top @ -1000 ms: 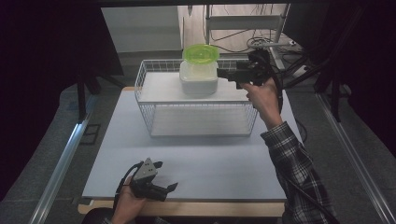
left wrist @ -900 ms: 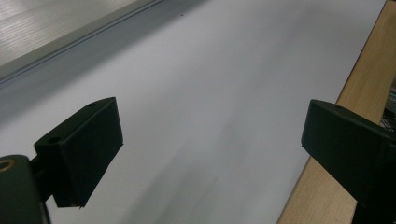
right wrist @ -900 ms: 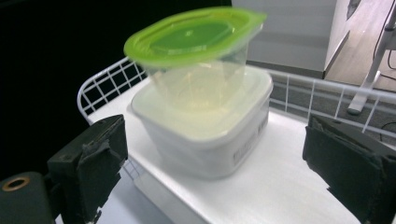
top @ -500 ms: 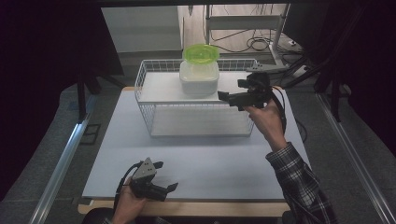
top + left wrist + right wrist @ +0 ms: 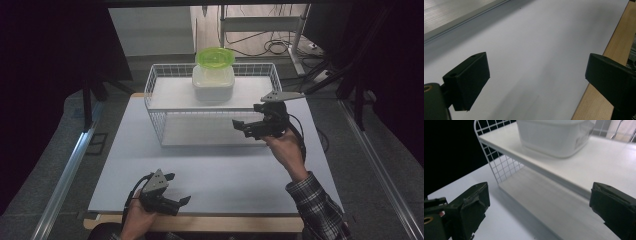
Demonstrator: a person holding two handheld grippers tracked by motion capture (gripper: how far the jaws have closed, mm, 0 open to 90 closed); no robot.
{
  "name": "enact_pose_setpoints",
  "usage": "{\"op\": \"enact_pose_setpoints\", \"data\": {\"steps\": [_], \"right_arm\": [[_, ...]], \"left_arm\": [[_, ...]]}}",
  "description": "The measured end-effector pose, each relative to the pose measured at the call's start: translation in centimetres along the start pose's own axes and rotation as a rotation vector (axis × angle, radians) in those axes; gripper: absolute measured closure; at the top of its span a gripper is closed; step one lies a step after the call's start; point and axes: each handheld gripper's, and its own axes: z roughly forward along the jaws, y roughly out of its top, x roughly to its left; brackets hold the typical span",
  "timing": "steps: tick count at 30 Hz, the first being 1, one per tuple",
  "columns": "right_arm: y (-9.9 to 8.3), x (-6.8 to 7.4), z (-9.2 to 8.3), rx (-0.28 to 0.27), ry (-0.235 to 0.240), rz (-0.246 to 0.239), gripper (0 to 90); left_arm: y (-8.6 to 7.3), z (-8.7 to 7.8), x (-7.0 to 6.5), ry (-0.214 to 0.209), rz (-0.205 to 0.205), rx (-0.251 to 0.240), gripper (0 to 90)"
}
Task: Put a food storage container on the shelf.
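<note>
Clearly the white worktop (image 5: 210,170) is smooth and matte. Ahead of the right gripper (image 5: 245,127) and to its left stands a white wire rack (image 5: 165,107) with a flat shelf. On that shelf, beyond and above this gripper, sits a translucent, round-cornered tub (image 5: 213,82) carrying a glossy green bowl (image 5: 215,56). Both grippers gape, empty; the left gripper (image 5: 172,192) rests low near the worktop's front edge. I'd back away level, avoiding the wire rim.

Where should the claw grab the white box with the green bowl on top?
Probably around the white box's flat side walls, coming from the front with the open right gripper. The green bowl covers its top, and the wire shelf is open on that side.
</note>
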Motion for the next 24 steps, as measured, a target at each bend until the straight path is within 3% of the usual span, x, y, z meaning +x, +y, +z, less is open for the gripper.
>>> {"op": "enact_pose_setpoints", "data": {"steps": [14, 24], "right_arm": [[-6.0, 0.2, -0.2, -0.003, -0.018, 0.017, 0.0], [-8.5, 0.8, -0.3, 0.003, -0.007, 0.021, 0.0]], "left_arm": [[0.0, 0.1, -0.1, 0.002, 0.007, 0.007, 5.2], [0.0, 0.1, -0.1, 0.001, 0.009, 0.007, 5.1]]}}
